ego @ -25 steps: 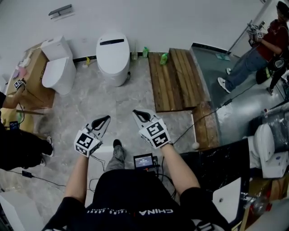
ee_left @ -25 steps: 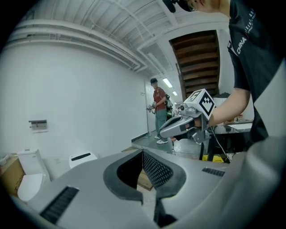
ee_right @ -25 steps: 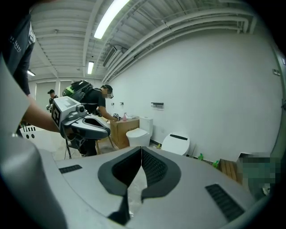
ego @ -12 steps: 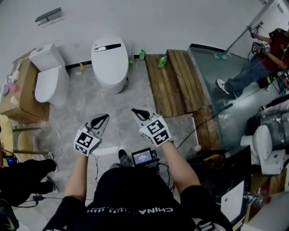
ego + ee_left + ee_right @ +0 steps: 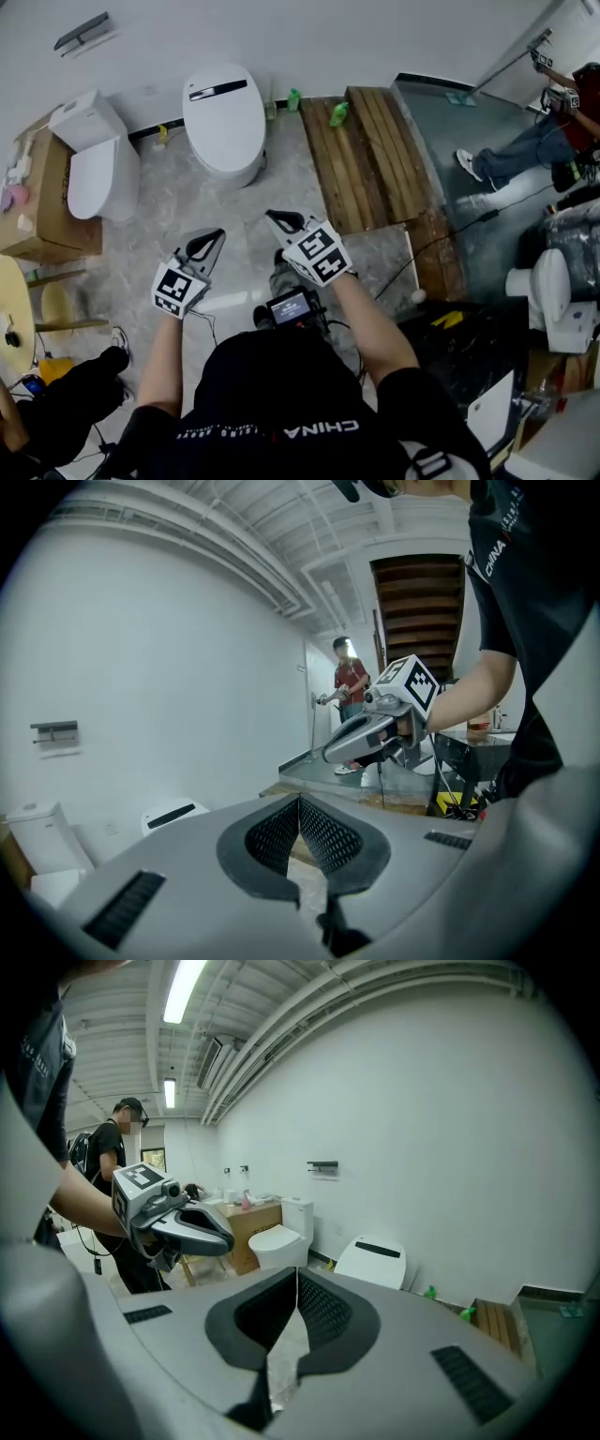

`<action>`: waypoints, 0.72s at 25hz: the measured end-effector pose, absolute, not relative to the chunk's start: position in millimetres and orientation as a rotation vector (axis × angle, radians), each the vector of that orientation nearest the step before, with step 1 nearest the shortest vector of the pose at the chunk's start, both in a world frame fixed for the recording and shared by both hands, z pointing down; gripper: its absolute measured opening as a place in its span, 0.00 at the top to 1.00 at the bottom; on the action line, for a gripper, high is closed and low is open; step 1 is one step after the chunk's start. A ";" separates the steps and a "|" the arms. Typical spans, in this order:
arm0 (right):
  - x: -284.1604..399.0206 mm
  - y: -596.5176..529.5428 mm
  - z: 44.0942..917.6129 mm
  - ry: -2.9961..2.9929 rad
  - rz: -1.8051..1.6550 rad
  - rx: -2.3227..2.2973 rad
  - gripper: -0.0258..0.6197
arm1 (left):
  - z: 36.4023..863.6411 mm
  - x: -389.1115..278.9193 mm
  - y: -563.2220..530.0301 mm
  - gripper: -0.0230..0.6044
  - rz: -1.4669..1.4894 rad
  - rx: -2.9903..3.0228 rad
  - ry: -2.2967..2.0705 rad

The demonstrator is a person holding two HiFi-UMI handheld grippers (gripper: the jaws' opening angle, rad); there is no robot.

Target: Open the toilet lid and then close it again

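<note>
- The room is a bare workshop space with a pale marble-patterned floor (image 5: 178,211) and a plain white wall (image 5: 328,37) across the top of the head view.
- Nearest, at lower centre, the person holds both tools out in front of the body. The left gripper (image 5: 212,238) has its ribbed jaws pressed together, with nothing between them.
- Just to its right, the right gripper (image 5: 280,222) is closed in the same way and carries nothing.
- Farther up, at upper centre-left, the toilet (image 5: 214,89) stands against the wall. Its white lid (image 5: 225,131) lies flat and down, well apart from both grippers.
- At the left edge sits a second toilet (image 5: 94,173) beside a cardboard box (image 5: 37,220). A wooden platform (image 5: 366,159) lies to the right of the task's toilet, and another person (image 5: 553,131) stands at the far upper right.
- The step in hand looks like the approach, as the lid has not yet been touched.
- The next move calls for closing the gap to the toilet and bringing one gripper down to the front edge of the lid. The gripper could then part its jaws to pinch the rim, or hook a closed tip under it. Either way, the lid is then swung up toward the wall.
</note>
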State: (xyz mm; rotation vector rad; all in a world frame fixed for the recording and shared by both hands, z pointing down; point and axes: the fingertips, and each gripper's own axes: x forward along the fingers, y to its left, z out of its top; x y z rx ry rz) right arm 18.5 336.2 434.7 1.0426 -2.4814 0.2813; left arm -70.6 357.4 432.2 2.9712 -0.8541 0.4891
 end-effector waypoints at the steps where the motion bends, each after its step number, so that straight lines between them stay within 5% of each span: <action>1: 20.1 329.3 438.0 -2.484 0.288 1.036 0.94 | 435.6 -69.1 351.3 0.95 0.499 2.968 -0.854; 18: 34.4 66.9 455.1 -2.628 0.383 0.820 0.94 | 435.6 -35.8 100.6 0.95 0.519 2.864 -1.109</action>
